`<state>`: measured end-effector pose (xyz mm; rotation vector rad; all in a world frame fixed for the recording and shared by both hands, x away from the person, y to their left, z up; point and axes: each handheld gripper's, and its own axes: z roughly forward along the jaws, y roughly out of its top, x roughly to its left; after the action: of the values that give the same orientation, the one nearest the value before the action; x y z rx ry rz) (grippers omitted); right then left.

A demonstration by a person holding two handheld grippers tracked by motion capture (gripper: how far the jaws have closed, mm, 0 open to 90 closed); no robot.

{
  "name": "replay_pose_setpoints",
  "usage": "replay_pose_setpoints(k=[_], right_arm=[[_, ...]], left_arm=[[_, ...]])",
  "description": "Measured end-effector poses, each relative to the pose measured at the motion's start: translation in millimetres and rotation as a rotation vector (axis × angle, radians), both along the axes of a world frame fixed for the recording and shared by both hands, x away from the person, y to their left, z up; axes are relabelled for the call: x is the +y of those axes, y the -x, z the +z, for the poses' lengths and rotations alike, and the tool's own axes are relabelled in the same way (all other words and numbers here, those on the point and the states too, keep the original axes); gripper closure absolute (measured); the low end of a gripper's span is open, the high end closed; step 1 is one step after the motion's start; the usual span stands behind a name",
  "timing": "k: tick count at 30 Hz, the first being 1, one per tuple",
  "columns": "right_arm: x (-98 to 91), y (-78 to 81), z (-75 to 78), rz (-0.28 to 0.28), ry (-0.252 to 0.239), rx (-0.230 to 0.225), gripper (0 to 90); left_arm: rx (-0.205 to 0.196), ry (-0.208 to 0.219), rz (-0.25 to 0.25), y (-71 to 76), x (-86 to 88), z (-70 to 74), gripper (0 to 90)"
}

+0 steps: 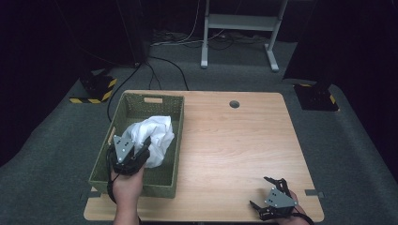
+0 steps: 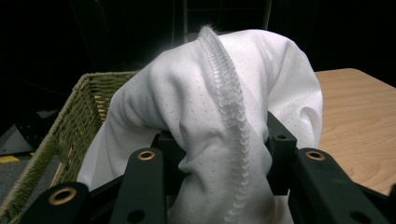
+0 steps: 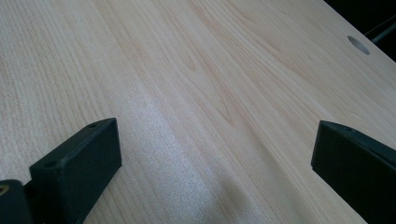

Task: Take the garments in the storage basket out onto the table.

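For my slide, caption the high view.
Left gripper clamps a white cloth over the green basket; right gripper rests open on the wooden table.

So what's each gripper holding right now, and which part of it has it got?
The left gripper is shut on the white cloth, pinching a bunched fold along its ribbed seam, above the green basket. The right gripper is open over the table, holding nothing.

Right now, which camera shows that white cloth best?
The left gripper view: the white cloth fills it, its ribbed seam sharp. The high view shows it smaller, over the green basket. The right gripper view looks across the table.
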<state>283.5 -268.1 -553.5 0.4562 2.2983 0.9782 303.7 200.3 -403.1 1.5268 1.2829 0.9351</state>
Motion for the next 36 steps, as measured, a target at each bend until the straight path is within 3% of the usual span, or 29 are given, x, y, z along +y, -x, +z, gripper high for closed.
replay_pose_setpoints(k=[13, 26, 36], right_arm=[[-0.1, -0.1, 0.0, 0.001, -0.001, 0.002, 1.5], [-0.2, -0.2, 0.1, 0.004, -0.001, 0.005, 1.7], [-0.1, -0.2, 0.1, 0.004, -0.002, 0.004, 1.8]], left_arm=[[-0.056, 0.058, -0.036, 6.8, -4.8, 7.9, 60.6], [-0.1, 0.055, -0.053, 13.1, -16.4, 14.4, 60.7], [-0.111, 0.056, -0.09, 14.8, -26.9, 17.7, 60.7]])
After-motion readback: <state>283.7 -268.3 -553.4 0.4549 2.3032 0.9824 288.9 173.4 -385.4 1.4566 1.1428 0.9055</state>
